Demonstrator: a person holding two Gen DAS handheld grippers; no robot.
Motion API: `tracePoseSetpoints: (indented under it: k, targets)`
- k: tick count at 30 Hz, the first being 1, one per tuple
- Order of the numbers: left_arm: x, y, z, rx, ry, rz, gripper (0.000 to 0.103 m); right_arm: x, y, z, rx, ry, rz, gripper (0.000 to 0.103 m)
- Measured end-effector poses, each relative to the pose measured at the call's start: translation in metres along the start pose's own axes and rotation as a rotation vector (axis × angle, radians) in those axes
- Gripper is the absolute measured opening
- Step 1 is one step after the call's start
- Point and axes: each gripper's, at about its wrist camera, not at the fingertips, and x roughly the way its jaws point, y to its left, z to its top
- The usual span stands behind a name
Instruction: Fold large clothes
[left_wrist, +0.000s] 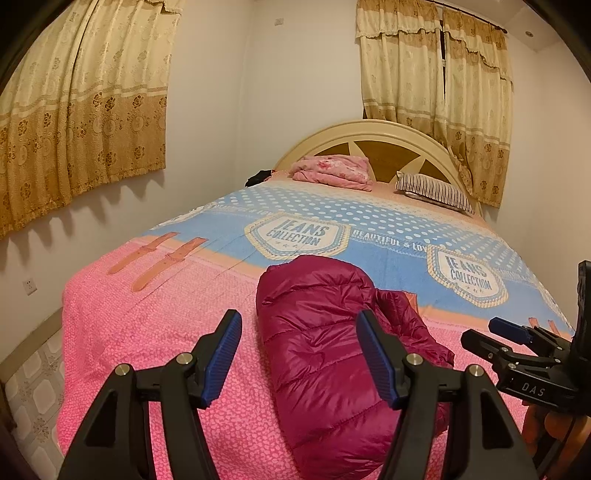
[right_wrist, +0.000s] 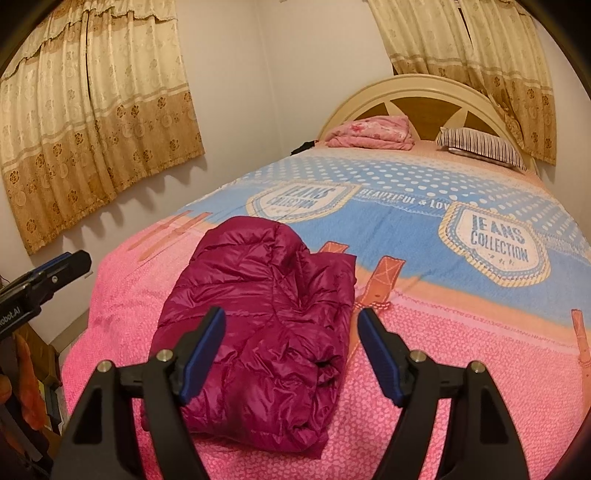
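A shiny magenta puffer jacket (left_wrist: 325, 339) lies folded into a compact bundle on the pink end of the bed (left_wrist: 147, 325). My left gripper (left_wrist: 299, 354) hovers above its near end, open, blue pads apart and nothing between them. In the right wrist view the same jacket (right_wrist: 266, 306) sits just ahead of my right gripper (right_wrist: 291, 350), which is also open and holds nothing. The right gripper (left_wrist: 517, 343) shows at the right edge of the left wrist view. The left gripper's tip (right_wrist: 55, 273) shows at the left edge of the right wrist view.
The bedspread turns blue with "JEANS COLLECTION" badges (left_wrist: 295, 236) farther up. A folded pink blanket (left_wrist: 332, 171) and a striped pillow (left_wrist: 436, 192) lie by the arched headboard (left_wrist: 369, 133). Beige curtains (left_wrist: 81, 110) hang on the walls. Tiled floor (left_wrist: 33, 391) lies left of the bed.
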Motion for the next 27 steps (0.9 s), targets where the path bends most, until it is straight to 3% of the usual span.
tracePoseSetpoints:
  k: [27]
  targets:
    - [0.0047, 0.0004, -0.0046, 0.004, 0.011, 0.004, 0.065, -0.0034, -0.0016, -0.0044, -0.002, 0.009, 0.003, 0.077]
